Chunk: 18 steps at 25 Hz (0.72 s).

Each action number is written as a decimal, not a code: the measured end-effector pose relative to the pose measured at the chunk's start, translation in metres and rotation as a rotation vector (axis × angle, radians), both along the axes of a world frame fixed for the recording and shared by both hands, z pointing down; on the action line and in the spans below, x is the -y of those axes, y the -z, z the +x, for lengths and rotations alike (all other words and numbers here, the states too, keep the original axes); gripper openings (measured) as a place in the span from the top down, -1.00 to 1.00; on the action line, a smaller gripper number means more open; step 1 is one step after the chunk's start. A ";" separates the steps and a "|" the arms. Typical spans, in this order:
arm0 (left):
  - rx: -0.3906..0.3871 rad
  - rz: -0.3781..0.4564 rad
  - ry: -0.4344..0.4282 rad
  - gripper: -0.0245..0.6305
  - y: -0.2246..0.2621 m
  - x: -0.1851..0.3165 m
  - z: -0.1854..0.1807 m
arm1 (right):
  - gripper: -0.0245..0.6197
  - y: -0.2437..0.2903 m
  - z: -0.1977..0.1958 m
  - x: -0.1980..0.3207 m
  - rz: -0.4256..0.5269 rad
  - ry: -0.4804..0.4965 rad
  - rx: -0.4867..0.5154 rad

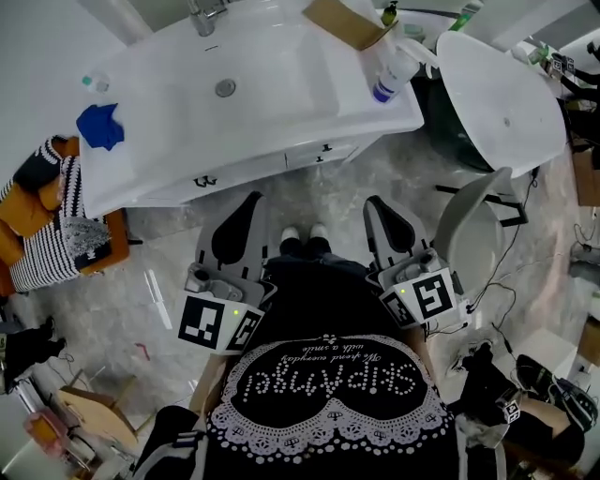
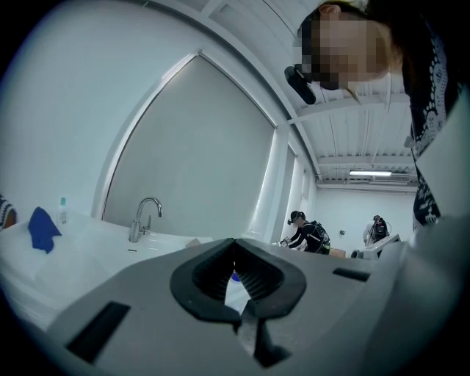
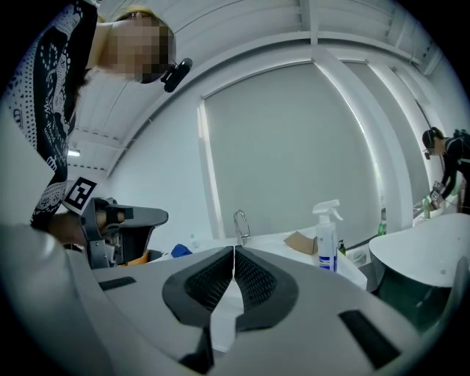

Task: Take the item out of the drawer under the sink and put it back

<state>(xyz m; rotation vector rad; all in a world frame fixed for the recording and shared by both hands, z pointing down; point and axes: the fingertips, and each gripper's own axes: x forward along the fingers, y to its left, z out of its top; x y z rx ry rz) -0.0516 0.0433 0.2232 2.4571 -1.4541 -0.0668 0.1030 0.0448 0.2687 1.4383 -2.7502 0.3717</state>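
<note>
The white sink counter (image 1: pixel 281 103) stands in front of me, with a faucet (image 1: pixel 202 17) at its back. Below its front edge the drawer fronts (image 1: pixel 319 153) are closed, and no item from inside shows. My left gripper (image 1: pixel 251 201) and right gripper (image 1: pixel 375 202) hang side by side above the floor, short of the cabinet, both pointing at it. Each is shut with nothing between its pads. In the left gripper view the left gripper (image 2: pixel 234 242) has its tips touching, and the faucet (image 2: pixel 145 217) shows beyond. In the right gripper view the right gripper (image 3: pixel 234 250) is likewise closed.
On the counter lie a blue cloth (image 1: pixel 98 127), a spray bottle (image 1: pixel 394 73) and a cardboard box (image 1: pixel 347 21). A white basin chair (image 1: pixel 506 94) stands to the right, and an orange stool with striped cloth (image 1: pixel 56 225) to the left. Cables lie on the floor at right (image 1: pixel 497 281). People work in the background (image 2: pixel 308 235).
</note>
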 end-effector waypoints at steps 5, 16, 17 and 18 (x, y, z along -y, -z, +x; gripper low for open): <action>-0.015 -0.017 -0.016 0.91 -0.005 0.002 0.005 | 0.86 -0.012 0.005 0.001 -0.020 -0.009 -0.041; -0.015 -0.106 -0.026 0.91 -0.039 -0.002 0.011 | 0.81 -0.079 0.000 0.026 -0.120 0.042 -0.137; -0.017 -0.113 -0.024 0.91 -0.042 -0.003 0.011 | 0.74 -0.087 -0.001 0.027 -0.130 0.045 -0.142; -0.019 -0.120 -0.021 0.91 -0.045 -0.005 0.011 | 0.68 -0.096 -0.001 0.027 -0.144 0.044 -0.147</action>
